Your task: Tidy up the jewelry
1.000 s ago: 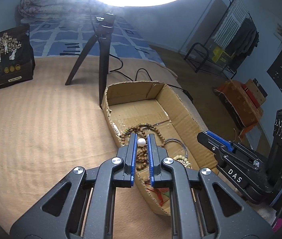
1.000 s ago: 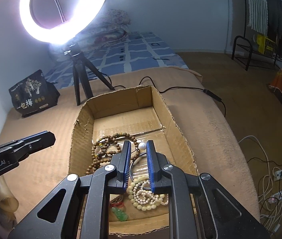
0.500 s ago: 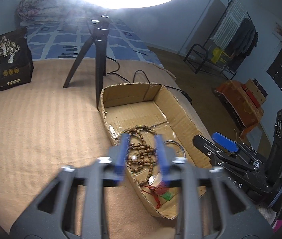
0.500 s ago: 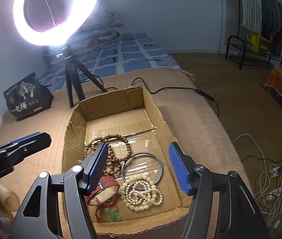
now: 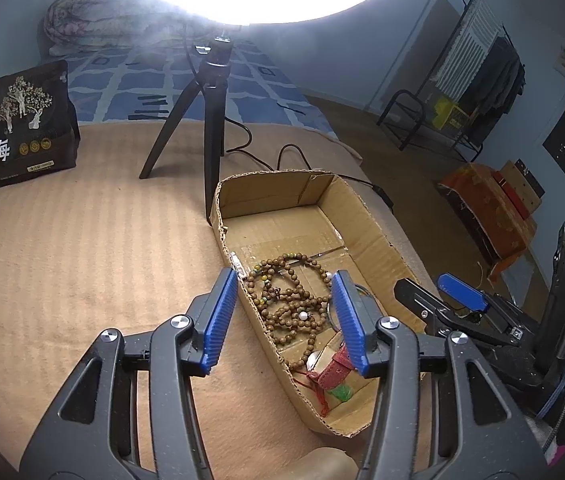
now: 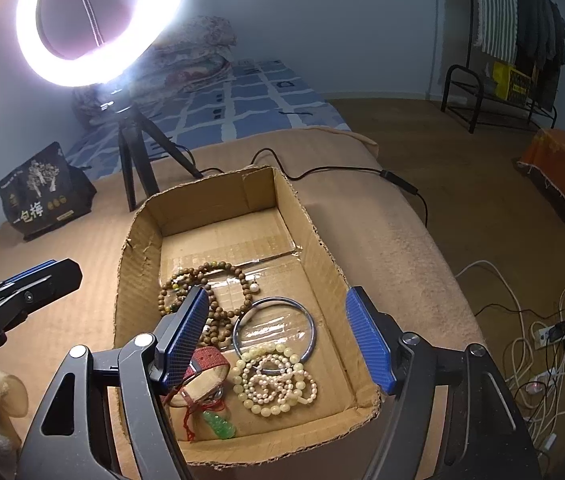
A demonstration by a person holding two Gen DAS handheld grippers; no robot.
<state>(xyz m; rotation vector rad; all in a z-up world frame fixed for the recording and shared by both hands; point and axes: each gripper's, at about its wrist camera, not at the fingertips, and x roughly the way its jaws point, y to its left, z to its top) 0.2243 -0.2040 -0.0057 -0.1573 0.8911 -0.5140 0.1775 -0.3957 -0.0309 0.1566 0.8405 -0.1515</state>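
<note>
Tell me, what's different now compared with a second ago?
Both grippers, left and right, have just been opening and hold nothing now. The little pearl they pinched has dropped beside the wooden beads in the cardboard box. The other jewelry stayed put.

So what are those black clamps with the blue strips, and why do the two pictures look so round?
They are hand-held grippers; a person carries one in each hand, and each has a wide-angle camera looking along its fingers. One picture comes from the left gripper, the other from the right gripper. Both have just been opening and hold nothing. Below them a cardboard box sits on a tan blanket. Inside lie wooden beads, a blue bangle, pale pearl strands and a green pendant. Behind stands a ring light.
</note>
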